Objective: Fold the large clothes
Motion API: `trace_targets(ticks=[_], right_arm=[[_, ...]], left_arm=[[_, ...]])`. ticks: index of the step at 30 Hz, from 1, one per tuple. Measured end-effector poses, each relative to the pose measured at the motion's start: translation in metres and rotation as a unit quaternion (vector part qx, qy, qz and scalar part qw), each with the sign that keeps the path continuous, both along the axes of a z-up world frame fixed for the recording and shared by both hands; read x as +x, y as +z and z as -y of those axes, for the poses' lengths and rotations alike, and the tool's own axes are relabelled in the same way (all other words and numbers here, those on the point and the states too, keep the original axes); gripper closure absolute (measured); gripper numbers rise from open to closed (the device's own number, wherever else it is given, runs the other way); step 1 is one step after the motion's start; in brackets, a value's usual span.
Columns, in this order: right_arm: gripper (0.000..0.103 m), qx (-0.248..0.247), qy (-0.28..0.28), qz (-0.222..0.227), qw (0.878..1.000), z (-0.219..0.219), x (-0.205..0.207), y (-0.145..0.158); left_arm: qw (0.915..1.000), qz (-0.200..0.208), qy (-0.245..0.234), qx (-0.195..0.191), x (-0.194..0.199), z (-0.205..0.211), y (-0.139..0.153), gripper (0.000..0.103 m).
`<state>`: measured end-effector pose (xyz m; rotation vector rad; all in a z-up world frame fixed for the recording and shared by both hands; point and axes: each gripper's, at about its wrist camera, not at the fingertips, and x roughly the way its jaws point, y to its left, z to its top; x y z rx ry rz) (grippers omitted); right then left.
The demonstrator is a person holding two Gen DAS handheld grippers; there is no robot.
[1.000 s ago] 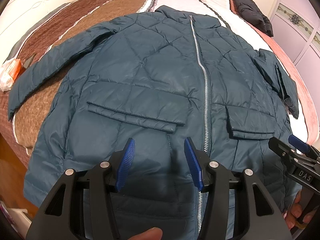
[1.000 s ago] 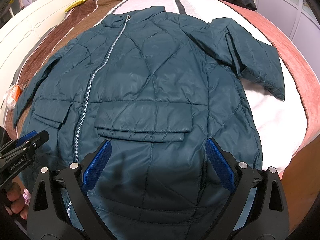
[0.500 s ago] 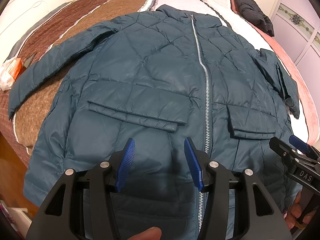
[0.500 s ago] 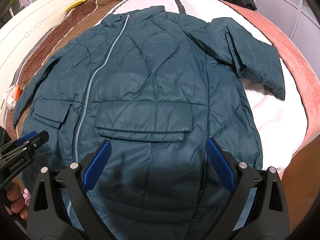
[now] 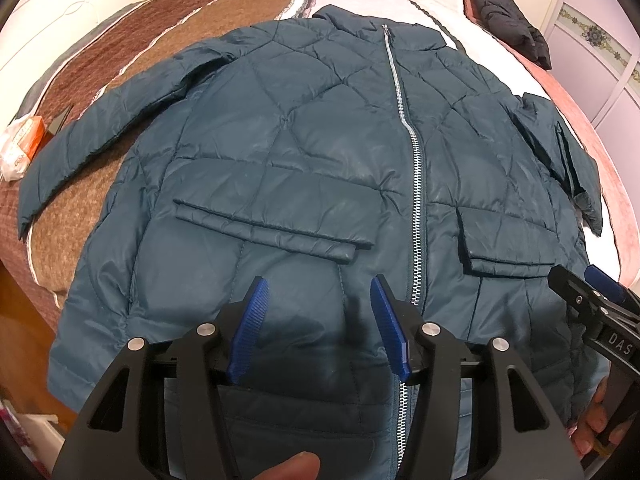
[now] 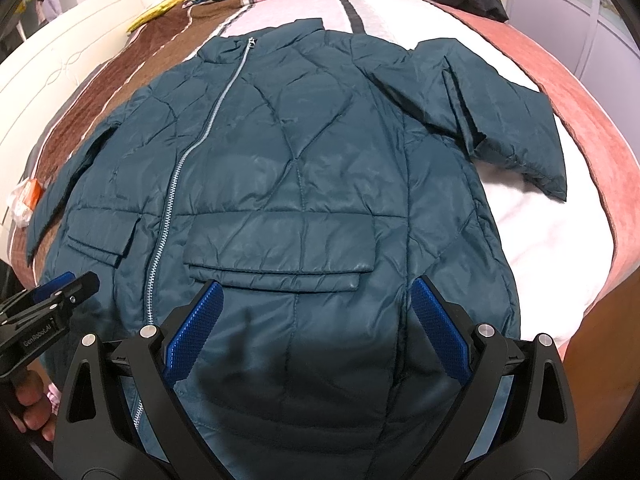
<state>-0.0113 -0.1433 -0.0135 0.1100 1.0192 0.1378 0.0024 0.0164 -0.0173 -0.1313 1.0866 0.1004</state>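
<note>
A dark teal quilted puffer jacket [image 5: 304, 148] lies zipped and face up on the bed; it also fills the right wrist view [image 6: 304, 160]. Its left sleeve [image 5: 100, 128] stretches out over the brown blanket. Its right sleeve [image 6: 500, 120] lies folded beside the body. My left gripper [image 5: 320, 312] is open and empty above the hem, left of the zipper [image 5: 414, 184]. My right gripper [image 6: 316, 316] is open wide and empty above the hem on the right half, below the pocket flap [image 6: 276, 276]. Each gripper shows at the edge of the other's view.
The bed has a brown blanket [image 5: 160, 36] on the left and pink and white covers [image 6: 532, 232] on the right. A black garment [image 5: 508, 20] lies at the far right. An orange and white packet [image 5: 20, 148] lies by the left sleeve cuff. The wooden floor shows beyond the bed edge.
Both grippers have barely shifted over the hem. The jacket has not moved.
</note>
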Motion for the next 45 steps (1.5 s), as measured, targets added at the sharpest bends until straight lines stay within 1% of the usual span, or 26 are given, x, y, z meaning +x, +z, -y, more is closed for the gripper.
trace_targets(ticks=[9, 15, 19, 22, 26, 27, 31, 34, 39, 41, 45], right_arm=[[0.009, 0.005, -0.013, 0.001, 1.0, 0.01, 0.004, 0.0], [0.009, 0.005, -0.032, 0.008, 0.999, 0.028, 0.006, 0.001], [0.009, 0.011, -0.068, 0.009, 0.998, 0.057, 0.011, 0.001], [0.009, 0.017, -0.102, 0.01, 0.995, 0.087, 0.013, -0.001], [0.009, 0.037, -0.148, 0.005, 0.988, 0.13, 0.019, -0.003], [0.009, 0.041, -0.16, 0.006, 0.986, 0.141, 0.022, -0.003], [0.009, 0.039, -0.192, 0.017, 0.981, 0.171, 0.027, 0.001], [0.009, 0.032, -0.205, 0.028, 0.978, 0.191, 0.031, 0.003], [0.009, 0.012, -0.202, 0.039, 0.978, 0.209, 0.043, 0.0], [0.009, 0.01, -0.179, 0.04, 0.983, 0.213, 0.047, -0.003], [0.008, -0.004, -0.13, 0.064, 0.989, 0.208, 0.052, -0.002]], left_arm=[[0.9999, -0.01, -0.002, 0.003, 0.004, 0.004, -0.002, 0.046], [0.9998, -0.016, -0.011, 0.006, 0.007, 0.009, -0.003, 0.044], [0.9995, -0.021, -0.019, 0.012, 0.01, 0.014, -0.005, 0.044], [0.9993, -0.021, -0.026, 0.018, 0.013, 0.018, -0.005, 0.044], [0.9987, -0.021, -0.039, 0.027, 0.017, 0.024, -0.004, 0.043], [0.9985, -0.022, -0.042, 0.029, 0.018, 0.026, -0.004, 0.041], [0.9974, -0.027, -0.055, 0.037, 0.024, 0.033, -0.004, 0.04], [0.9964, -0.031, -0.068, 0.041, 0.031, 0.04, -0.003, 0.04], [0.9955, -0.029, -0.081, 0.04, 0.04, 0.053, 0.0, 0.04], [0.9945, -0.028, -0.092, 0.04, 0.044, 0.06, 0.002, 0.04], [0.9917, -0.022, -0.12, 0.039, 0.05, 0.077, 0.007, 0.04]])
